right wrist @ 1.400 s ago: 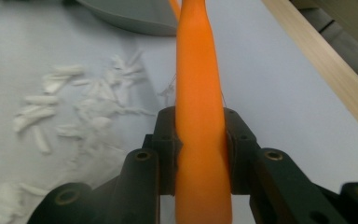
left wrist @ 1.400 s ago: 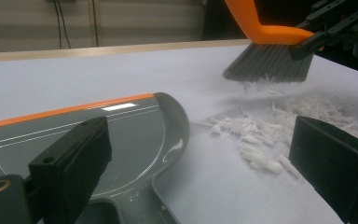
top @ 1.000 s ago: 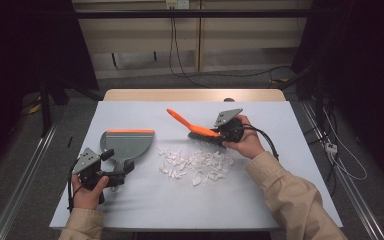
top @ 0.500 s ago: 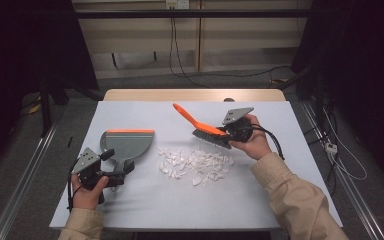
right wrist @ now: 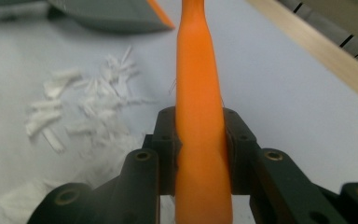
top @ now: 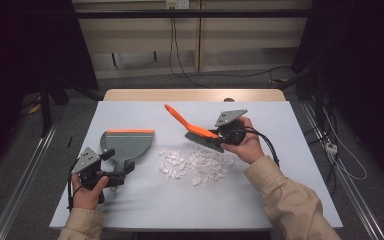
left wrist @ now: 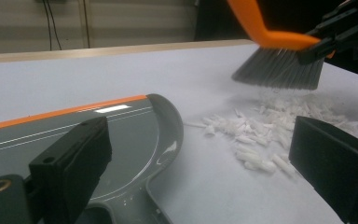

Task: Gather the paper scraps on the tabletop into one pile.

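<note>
Right gripper (top: 226, 136) clamps the orange brush (top: 192, 128), bristles just above the far edge of the white scraps (top: 195, 162). Left gripper (top: 114, 173) stands open around the dustpan (top: 127, 145) handle. Advice: steady the pan, lip flat; sweep low, short strokes toward it.

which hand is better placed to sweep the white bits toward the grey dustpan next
Right: the right gripper is shut on the orange-handled brush, bristles just above the white scraps. The left gripper is at the grey dustpan.
</note>
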`<action>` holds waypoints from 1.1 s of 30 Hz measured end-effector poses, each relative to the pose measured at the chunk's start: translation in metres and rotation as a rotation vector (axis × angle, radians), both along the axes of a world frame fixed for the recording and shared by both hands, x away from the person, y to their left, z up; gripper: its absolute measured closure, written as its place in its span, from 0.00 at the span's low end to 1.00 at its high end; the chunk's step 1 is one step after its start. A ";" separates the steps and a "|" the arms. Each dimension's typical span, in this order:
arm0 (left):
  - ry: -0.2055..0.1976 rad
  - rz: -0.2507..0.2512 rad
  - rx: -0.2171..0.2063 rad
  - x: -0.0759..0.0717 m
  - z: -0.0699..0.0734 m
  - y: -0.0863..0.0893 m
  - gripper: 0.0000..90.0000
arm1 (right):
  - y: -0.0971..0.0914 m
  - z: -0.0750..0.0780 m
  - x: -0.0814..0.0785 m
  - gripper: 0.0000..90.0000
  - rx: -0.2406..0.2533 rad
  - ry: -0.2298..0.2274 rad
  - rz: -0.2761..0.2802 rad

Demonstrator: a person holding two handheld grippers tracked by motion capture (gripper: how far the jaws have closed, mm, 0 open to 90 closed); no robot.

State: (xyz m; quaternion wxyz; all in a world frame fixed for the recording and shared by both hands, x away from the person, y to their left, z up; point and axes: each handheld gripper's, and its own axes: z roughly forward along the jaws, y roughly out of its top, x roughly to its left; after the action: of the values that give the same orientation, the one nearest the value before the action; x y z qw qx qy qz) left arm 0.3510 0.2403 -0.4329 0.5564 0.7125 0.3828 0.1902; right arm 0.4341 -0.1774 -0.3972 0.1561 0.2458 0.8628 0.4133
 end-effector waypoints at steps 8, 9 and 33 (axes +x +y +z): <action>-0.006 0.000 0.002 0.000 0.001 0.002 0.06 | 0.021 0.017 -0.024 0.79 0.183 0.052 -0.219; -0.006 0.000 0.001 0.000 0.001 0.002 0.06 | 0.025 0.017 -0.026 0.79 0.199 0.064 -0.245; -0.020 0.003 -0.010 0.000 0.002 0.005 0.06 | 0.118 -0.019 -0.062 0.79 0.426 0.321 -0.425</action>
State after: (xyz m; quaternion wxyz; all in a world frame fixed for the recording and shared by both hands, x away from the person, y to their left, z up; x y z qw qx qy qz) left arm 0.3510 0.2453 -0.4309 0.5635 0.7071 0.3793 0.1964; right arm 0.3723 -0.0598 -0.4161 0.0460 0.5089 0.7001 0.4988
